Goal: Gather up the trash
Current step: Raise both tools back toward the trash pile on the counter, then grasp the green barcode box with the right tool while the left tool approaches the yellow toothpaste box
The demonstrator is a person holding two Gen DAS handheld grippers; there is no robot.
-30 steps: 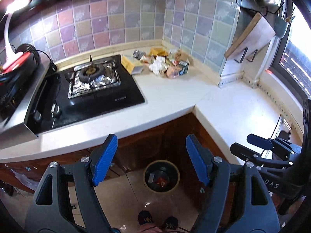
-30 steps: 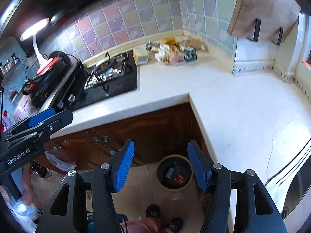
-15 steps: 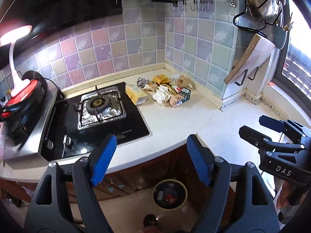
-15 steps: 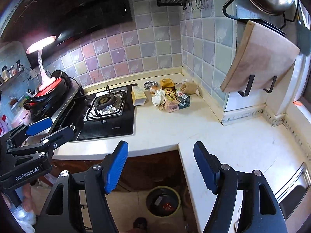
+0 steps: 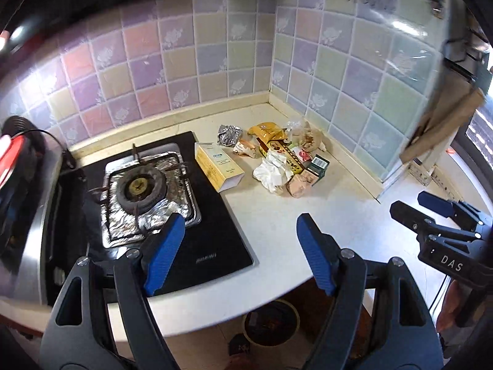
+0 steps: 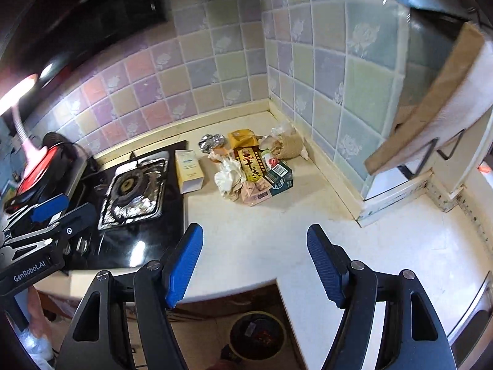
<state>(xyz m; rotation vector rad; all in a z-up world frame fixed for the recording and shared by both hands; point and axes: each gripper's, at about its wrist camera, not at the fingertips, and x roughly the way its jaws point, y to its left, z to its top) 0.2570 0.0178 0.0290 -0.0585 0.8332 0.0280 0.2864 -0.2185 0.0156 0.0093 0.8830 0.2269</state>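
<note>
A pile of trash [image 5: 277,154] lies in the counter's back corner, also in the right wrist view [image 6: 249,166]: a yellow-white box [image 5: 218,166], crumpled white paper [image 5: 272,172], a foil ball [image 5: 228,134], a green carton [image 5: 317,166], wrappers and a bag. A round trash bin [image 5: 271,322] stands on the floor below the counter edge, also seen in the right wrist view [image 6: 257,333]. My left gripper [image 5: 240,252] is open and empty above the counter's front. My right gripper [image 6: 255,262] is open and empty beside it, well short of the pile.
A black gas hob [image 5: 148,191] with foil-lined burner sits left of the trash. A red appliance [image 6: 40,169] and lamp stand at far left. A wooden board [image 6: 431,104] hangs on the right wall. A sink edge [image 6: 474,323] lies at lower right.
Both grippers have risen and moved forward over the counter toward the trash pile; the bin and floor have dropped to the frame bottom. Both stay open.
</note>
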